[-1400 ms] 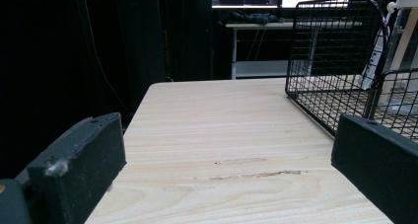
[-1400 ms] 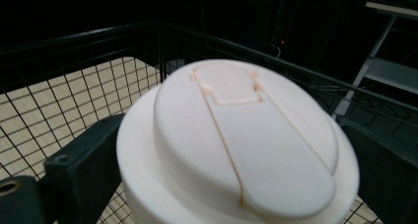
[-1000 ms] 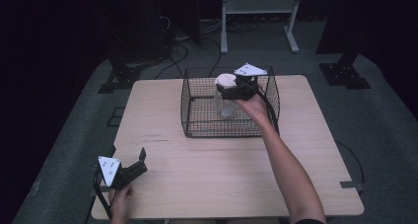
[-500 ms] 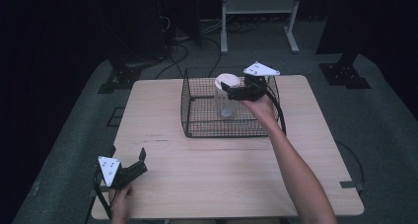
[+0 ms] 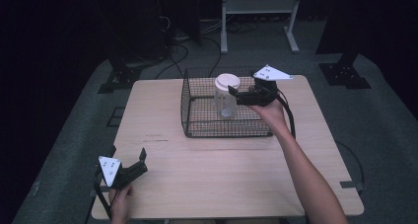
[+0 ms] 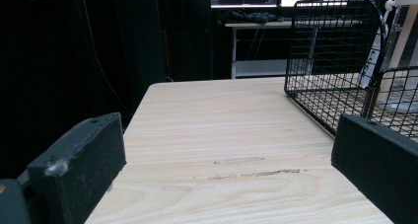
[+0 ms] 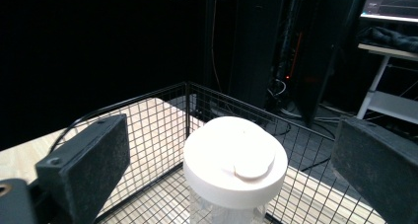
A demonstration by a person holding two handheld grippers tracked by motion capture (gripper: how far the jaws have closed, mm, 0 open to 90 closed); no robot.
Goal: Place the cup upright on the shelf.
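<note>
So the clear plastic jar with the white round lid (image 5: 226, 94) stands upright inside the black wire-mesh basket (image 5: 197, 123), which sits on the far half of the light wooden table (image 5: 222, 169). The basket's wire walls ring the jar on every side, so the open top is the one unblocked way in. Beyond the table there's a white metal shelf frame (image 5: 259, 7) and some cables on the dark floor — all well apart from the basket.

The right tongs (image 5: 235, 93) hang over the basket's right side at lid height, jaws spread wide. In the right gripper view the lid (image 7: 235, 155) sits between the two black pads with a clear gap on each side — nothing gripped, nothing touched.

The left tongs (image 5: 129, 161) rest at the table's near left corner, also wide open and empty, pointing toward the basket (image 6: 335, 61).
</note>
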